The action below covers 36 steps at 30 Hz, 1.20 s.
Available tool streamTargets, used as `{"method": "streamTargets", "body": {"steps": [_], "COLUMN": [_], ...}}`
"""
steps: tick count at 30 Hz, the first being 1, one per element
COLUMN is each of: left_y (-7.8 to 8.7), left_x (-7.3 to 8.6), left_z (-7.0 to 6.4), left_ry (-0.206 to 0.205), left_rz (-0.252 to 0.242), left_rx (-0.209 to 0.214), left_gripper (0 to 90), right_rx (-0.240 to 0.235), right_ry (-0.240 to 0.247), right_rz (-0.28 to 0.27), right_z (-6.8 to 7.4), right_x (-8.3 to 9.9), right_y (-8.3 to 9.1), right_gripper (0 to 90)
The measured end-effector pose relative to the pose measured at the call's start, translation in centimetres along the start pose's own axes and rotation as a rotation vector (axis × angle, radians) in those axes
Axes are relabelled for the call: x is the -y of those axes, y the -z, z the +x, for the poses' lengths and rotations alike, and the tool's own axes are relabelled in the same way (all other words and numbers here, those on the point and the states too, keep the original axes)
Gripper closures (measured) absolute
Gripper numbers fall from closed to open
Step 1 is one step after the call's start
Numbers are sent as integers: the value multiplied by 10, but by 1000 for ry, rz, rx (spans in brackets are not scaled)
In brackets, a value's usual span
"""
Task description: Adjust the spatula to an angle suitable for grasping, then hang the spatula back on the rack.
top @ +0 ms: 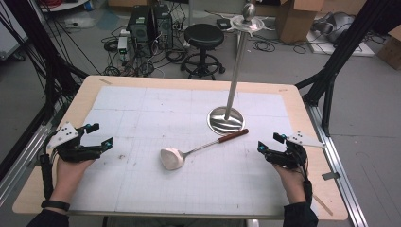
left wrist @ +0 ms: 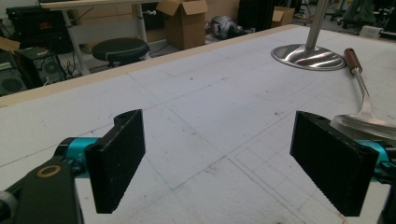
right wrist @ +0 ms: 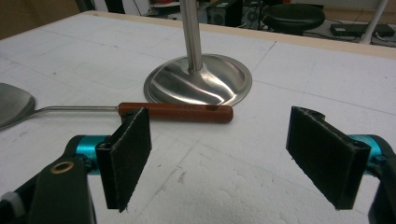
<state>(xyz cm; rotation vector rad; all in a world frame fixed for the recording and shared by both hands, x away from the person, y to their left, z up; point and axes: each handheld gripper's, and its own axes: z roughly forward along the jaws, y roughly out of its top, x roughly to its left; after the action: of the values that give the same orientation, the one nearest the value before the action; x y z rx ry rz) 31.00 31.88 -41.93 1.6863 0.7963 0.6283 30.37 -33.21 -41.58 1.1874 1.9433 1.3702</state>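
Note:
A steel spatula (top: 173,158) with a brown wooden handle (top: 233,136) lies flat mid-table, blade toward the person, handle end beside the round base of a steel stand (top: 227,119). The stand's thin pole (top: 236,66) rises to a small top plate with a knob. My left gripper (top: 100,135) rests at the table's left side, open and holding nothing; the spatula's blade (left wrist: 366,122) shows beyond its right jaw. At the right side my right gripper (top: 269,143) is open and holding nothing, with the handle (right wrist: 187,112) and stand base (right wrist: 198,84) just ahead of it.
A white gridded sheet (top: 142,113) covers most of the wooden table (top: 80,94). Beyond the far edge are a black stool (top: 204,36), computer cases (top: 151,23), cables and cardboard boxes (top: 295,16). Black frame legs (top: 340,52) stand at both sides.

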Motion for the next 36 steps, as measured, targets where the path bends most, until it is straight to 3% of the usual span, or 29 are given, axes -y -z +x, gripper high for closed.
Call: {"method": "streamTargets", "body": {"steps": [13,28,36], "left_y": [-1,-5,-11], "left_x": [-2,-17,-36], "left_z": [-2,-11,-21], "left_ry": [-6,-4,-17], "left_rz": [0,-3,-18], "left_rx": [0,61,97], "left_gripper": [186,166,166], "right_rx": [0,15,11], "right_ry": [4,-11,-10], "right_rz": [-1,-15,-6], "right_z": [-1,-6,-6], "right_x": [1,1,1], "right_y": [0,4,2], "right_gripper": [212,200,187]}}
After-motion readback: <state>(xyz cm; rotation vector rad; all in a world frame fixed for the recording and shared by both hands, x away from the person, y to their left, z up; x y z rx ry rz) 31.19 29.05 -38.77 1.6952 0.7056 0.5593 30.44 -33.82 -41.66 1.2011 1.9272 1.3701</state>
